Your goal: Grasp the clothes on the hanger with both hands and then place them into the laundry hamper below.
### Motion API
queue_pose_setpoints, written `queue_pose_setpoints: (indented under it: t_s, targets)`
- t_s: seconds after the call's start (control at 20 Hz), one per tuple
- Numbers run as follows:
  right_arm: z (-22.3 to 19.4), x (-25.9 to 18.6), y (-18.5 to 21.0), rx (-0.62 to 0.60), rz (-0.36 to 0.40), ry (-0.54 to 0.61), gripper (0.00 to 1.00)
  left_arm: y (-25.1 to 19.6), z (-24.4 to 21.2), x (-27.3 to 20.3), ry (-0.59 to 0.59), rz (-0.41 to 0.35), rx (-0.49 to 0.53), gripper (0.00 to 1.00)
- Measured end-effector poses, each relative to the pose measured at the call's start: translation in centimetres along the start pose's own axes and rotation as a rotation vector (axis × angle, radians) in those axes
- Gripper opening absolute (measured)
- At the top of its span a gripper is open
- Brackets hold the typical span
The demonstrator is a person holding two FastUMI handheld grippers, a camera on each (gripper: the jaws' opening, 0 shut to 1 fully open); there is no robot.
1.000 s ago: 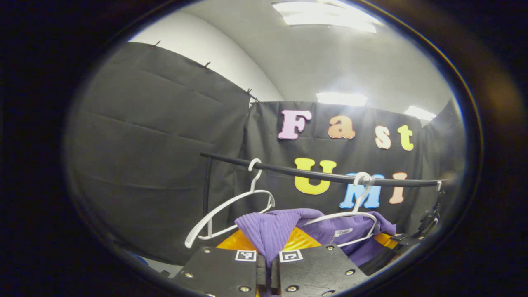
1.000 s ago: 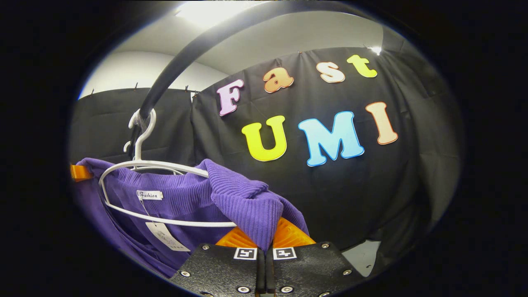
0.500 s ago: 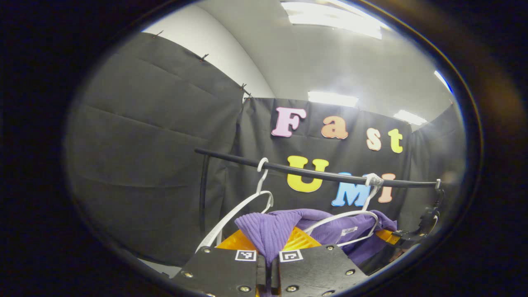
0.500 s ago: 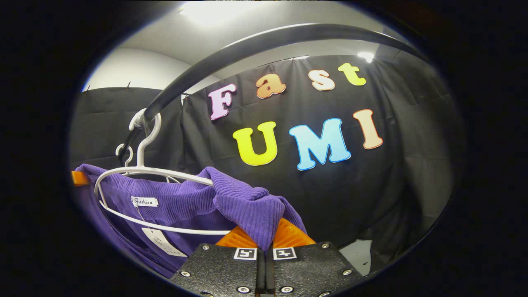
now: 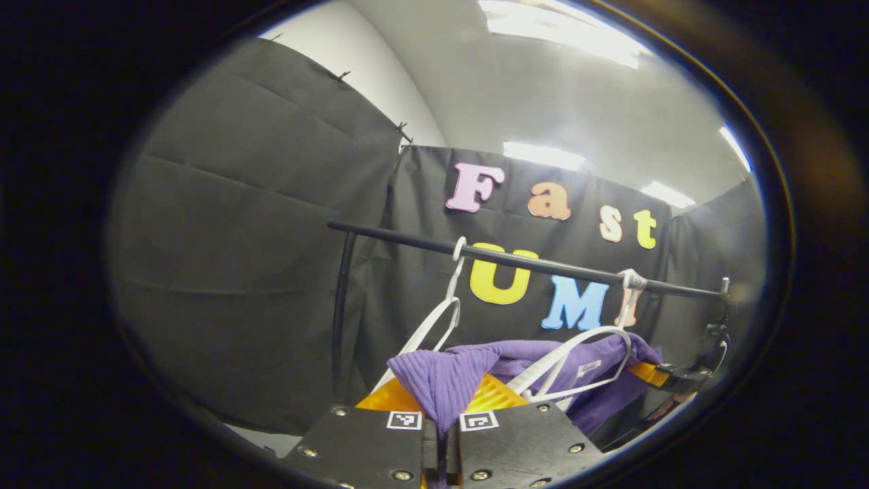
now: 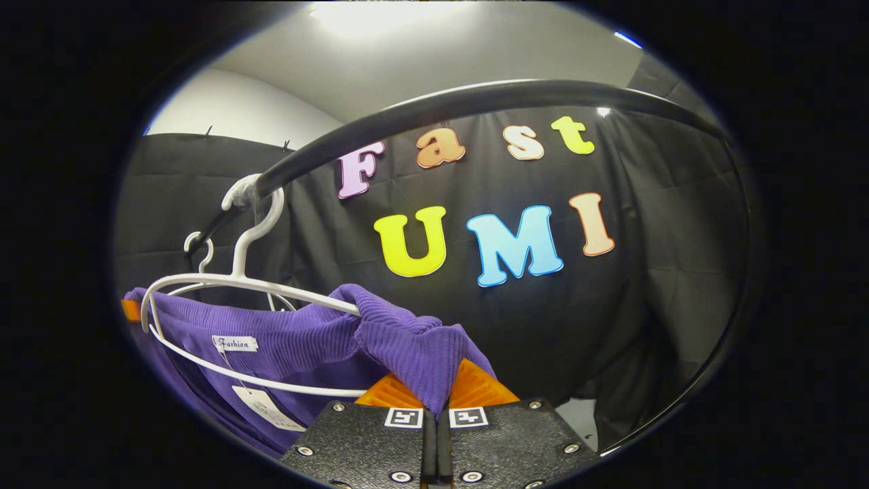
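Left hand-held gripper (image 5: 441,424) pinches one shoulder of the purple sweater (image 5: 448,380); right hand-held gripper (image 6: 434,407) pinches the other. Sweater partly hangs on the white hanger (image 6: 237,278) under the black rail (image 6: 434,109).

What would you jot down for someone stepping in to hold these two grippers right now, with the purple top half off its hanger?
Left gripper: shut on one shoulder of the purple knit top.
Right gripper: shut on the other shoulder of the same top.
The top's neckline is still around its white hanger, which hooks on the black rail. A second, empty white hanger hangs further along the rail.
Done: both grasps made.
Left: work the top clear of the hanger, then lower it into the laundry hamper below, which I cannot see from here.
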State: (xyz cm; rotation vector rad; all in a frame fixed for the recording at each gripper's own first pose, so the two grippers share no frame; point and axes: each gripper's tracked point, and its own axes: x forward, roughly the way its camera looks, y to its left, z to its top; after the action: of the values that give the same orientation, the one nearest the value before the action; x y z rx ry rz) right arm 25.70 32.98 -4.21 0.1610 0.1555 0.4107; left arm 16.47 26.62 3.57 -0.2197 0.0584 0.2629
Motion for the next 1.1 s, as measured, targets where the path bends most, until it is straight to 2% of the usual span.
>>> queue_pose_setpoints:
  t_s: [0.05, 0.1, 0.4, 0.6, 0.8, 1.1]
  targets:
    - [0.0, -0.2, 0.1, -0.002, -0.007, 0.000, 0.00, 0.1, -0.7, 0.0, 0.008, -0.007, -0.014, 0.12]
    - [0.1, -0.3, 0.2, -0.007, -0.016, 0.000, 0.00, 0.1, -1.2, 0.0, 0.012, -0.015, -0.025, 0.06]
    - [0.3, -0.3, 0.0, -0.010, -0.023, -0.006, 0.00, 0.0, -4.2, 0.3, 0.025, 0.005, -0.028, 0.05]
    - [0.9, -0.6, -0.7, -0.012, -0.042, -0.017, 0.00, -2.9, -6.3, 0.3, 0.035, -0.007, 0.007, 0.05]
    - [1.4, -3.1, -2.2, -0.005, -0.047, -0.040, 0.00, -5.8, -7.6, 0.0, 0.048, -0.024, 0.014, 0.05]
    - [2.2, -1.9, -5.5, -0.021, -0.060, -0.075, 0.00, -8.4, -8.2, 1.1, 0.051, -0.016, 0.024, 0.05]
